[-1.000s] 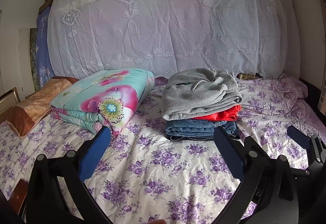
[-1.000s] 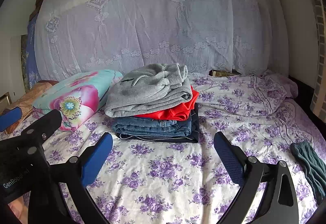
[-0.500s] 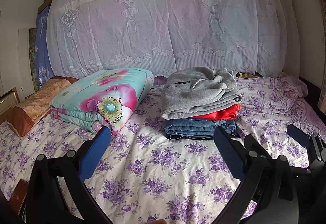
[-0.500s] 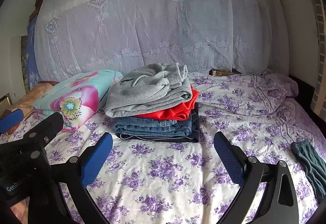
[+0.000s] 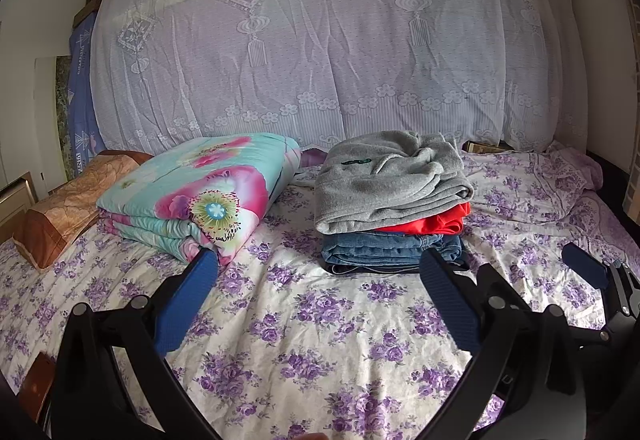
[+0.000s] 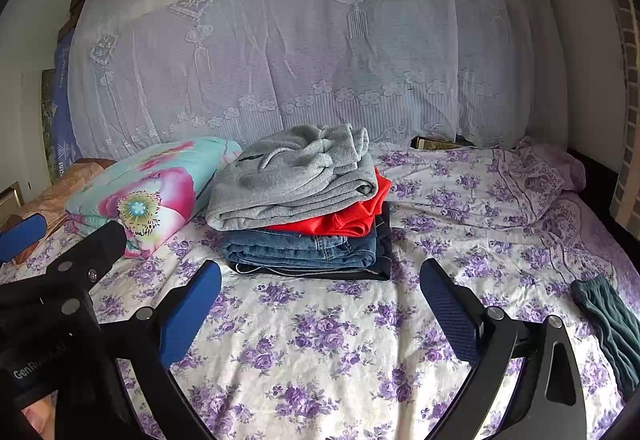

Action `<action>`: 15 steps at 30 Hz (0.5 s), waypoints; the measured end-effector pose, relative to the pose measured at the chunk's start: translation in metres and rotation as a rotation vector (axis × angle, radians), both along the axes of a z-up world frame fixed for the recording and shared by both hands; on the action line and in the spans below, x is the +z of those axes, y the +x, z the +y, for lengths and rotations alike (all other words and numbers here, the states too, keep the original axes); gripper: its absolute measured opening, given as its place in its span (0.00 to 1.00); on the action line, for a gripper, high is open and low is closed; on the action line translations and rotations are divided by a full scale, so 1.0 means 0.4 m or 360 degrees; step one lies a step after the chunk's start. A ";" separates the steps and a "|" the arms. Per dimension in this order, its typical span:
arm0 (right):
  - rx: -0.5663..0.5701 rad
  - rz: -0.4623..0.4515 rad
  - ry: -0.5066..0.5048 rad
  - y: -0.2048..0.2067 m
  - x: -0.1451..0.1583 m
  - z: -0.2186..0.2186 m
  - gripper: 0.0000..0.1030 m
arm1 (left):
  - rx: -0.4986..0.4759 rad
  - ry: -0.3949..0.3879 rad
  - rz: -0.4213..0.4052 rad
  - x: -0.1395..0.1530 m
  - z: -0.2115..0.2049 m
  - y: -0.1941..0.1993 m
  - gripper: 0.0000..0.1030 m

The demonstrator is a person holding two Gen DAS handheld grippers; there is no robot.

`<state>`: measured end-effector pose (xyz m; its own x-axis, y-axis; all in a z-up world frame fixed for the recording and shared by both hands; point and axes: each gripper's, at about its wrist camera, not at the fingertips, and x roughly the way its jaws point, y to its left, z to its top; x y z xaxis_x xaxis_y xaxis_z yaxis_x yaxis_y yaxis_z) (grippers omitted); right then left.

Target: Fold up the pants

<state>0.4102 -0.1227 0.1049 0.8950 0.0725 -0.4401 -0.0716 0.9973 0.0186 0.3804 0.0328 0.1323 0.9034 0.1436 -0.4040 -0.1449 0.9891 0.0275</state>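
Holding both tools spread and empty, you face one stack of folded clothes on the bed.
Your left gripper (image 5: pixel 318 286) and right gripper (image 6: pixel 320 290) hover over the floral sheet (image 6: pixel 320 340), jaws wide apart. One pile holds four folded pieces: grey pants (image 6: pixel 292 180) on top, a red garment (image 6: pixel 348 218), jeans (image 6: pixel 300 250), one dark item beneath. One floral quilt (image 5: pixel 200 192) lies beside it; one green garment (image 6: pixel 608 324) lies well apart, right.
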 end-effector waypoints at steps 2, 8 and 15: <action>-0.0002 0.0000 0.0002 0.000 0.000 0.000 0.97 | -0.0010 -0.0001 -0.0005 0.000 0.000 -0.001 0.95; -0.0001 0.0000 0.0004 0.000 0.000 -0.002 0.97 | 0.0010 0.0030 -0.0071 0.006 -0.006 -0.018 0.95; -0.0002 -0.0005 0.0002 0.000 0.002 0.002 0.97 | -0.0072 -0.0025 -0.0028 0.010 -0.004 -0.012 0.95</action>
<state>0.4101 -0.1220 0.1057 0.8966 0.0718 -0.4370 -0.0702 0.9973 0.0198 0.3755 0.0314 0.1363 0.9159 0.0961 -0.3897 -0.1002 0.9949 0.0099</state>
